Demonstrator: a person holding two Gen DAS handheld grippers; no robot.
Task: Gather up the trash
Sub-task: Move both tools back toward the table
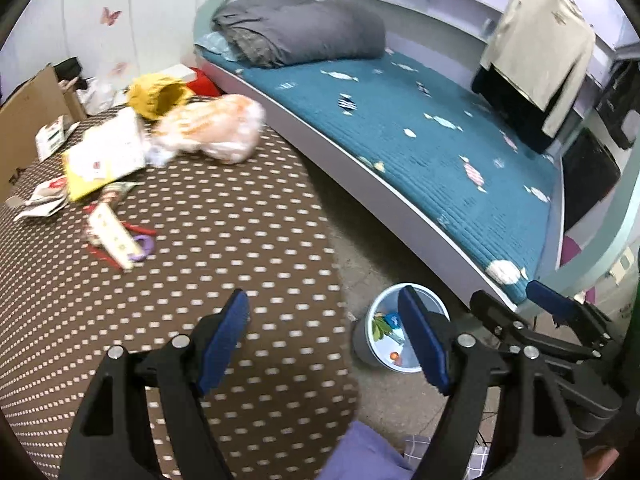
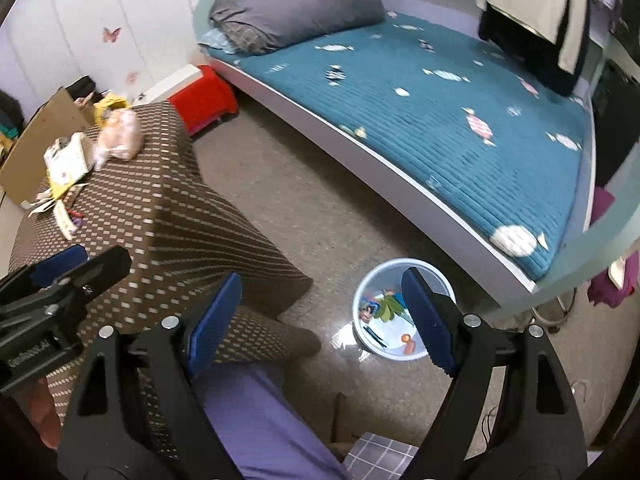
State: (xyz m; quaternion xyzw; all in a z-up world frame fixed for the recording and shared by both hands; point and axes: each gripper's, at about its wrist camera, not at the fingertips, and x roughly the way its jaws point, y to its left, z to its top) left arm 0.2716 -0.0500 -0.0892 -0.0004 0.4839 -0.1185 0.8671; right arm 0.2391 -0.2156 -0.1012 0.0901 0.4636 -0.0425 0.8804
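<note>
Both grippers, left gripper point(image 1: 324, 344) and right gripper point(image 2: 322, 320), gape empty; table point(image 1: 240, 240) litter, chiefly the long wrapper point(image 1: 114, 236), lies ahead-left, nearer the left.

- Tabletop point(image 1: 240, 240): brown dotted woven cloth, matt.
- Bin point(image 2: 374, 276): smooth, pale blue plastic, slightly glossy.
- Bed cover point(image 1: 440, 152): quilted teal cloth.
- Floor point(image 2: 304, 208): speckled, faintly shiny.
- Bag point(image 1: 212, 128): crinkled translucent plastic.
- Cardboard box point(image 1: 28, 116): matt.

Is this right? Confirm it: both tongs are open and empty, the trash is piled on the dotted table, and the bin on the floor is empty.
Not quite: the bin on the floor already holds several wrappers and scraps, as the right wrist view shows. The rest stands.
</note>
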